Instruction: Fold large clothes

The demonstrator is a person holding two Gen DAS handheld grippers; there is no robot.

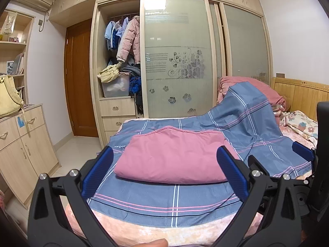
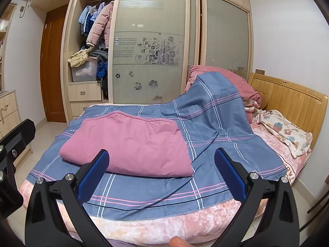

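Nearest the lenses, two black two-finger grippers with blue ribbed pads are recorded: the left gripper [image 1: 164, 175] and the right gripper [image 2: 162, 174]. Both sets of jaws are seen spread wide, with nothing held between them. Both are held off the near edge of the bed, clear of all fabric.

Beyond them, a pink folded garment of soft cloth [image 1: 172, 156] is found lying flat on a blue plaid sheet with pink and white stripes [image 1: 164, 203], roughly at the middle of the bed. It is presented as a thick, neat rectangle with a rounded fold at its near edge and a seamed edge at the far side. In the right wrist view the garment [image 2: 129, 144] is placed left of centre, ahead of the left-hand finger. The sheet [image 2: 205, 123] is draped upward at the far right over a heap of pink bedding [image 2: 222, 78]. A pale pink velvety bed cover [image 2: 154, 224] is exposed below the sheet's near hem.

It is judged that the folding is well advanced, possibly at its last fold or complete. If a further fold is intended, the near corners would need to be pinched by both grippers, lifted evenly and carried across, with care that the sheet beneath is not caught as well.
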